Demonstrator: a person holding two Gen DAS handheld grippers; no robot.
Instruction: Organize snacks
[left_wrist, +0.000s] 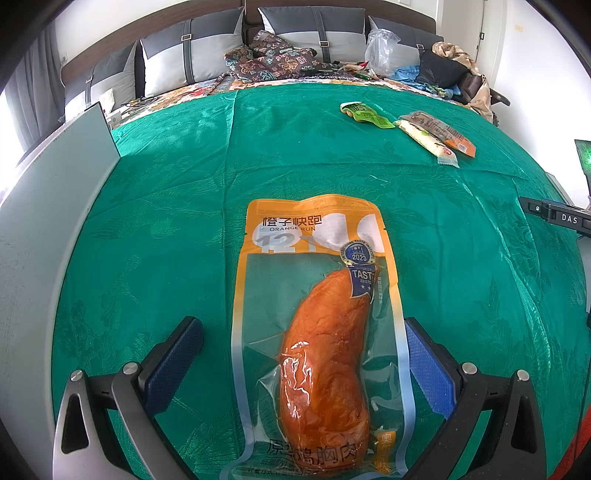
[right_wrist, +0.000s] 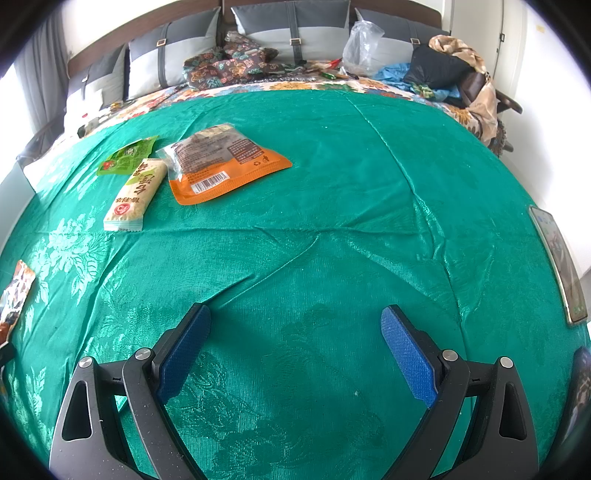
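An orange chicken-breast pack (left_wrist: 317, 332) lies flat on the green cloth (left_wrist: 166, 229), between the fingers of my open left gripper (left_wrist: 301, 332), which straddles its lower half without touching. Far right in that view lie a green snack packet (left_wrist: 364, 114), a cream bar (left_wrist: 428, 142) and an orange pouch (left_wrist: 443, 131). My right gripper (right_wrist: 295, 325) is open and empty over bare green cloth (right_wrist: 332, 229). Ahead of it to the left lie the green packet (right_wrist: 127, 158), the cream bar (right_wrist: 135, 194) and the orange pouch (right_wrist: 225, 162). The chicken pack's edge (right_wrist: 14, 295) shows at far left.
A grey box wall (left_wrist: 48, 206) stands on the left. A phone (right_wrist: 559, 266) lies at the cloth's right edge. Beyond the cloth are grey pillows (right_wrist: 291, 26), patterned fabric (right_wrist: 229, 62), a clear plastic bag (right_wrist: 360, 44) and piled clothes (right_wrist: 443, 70).
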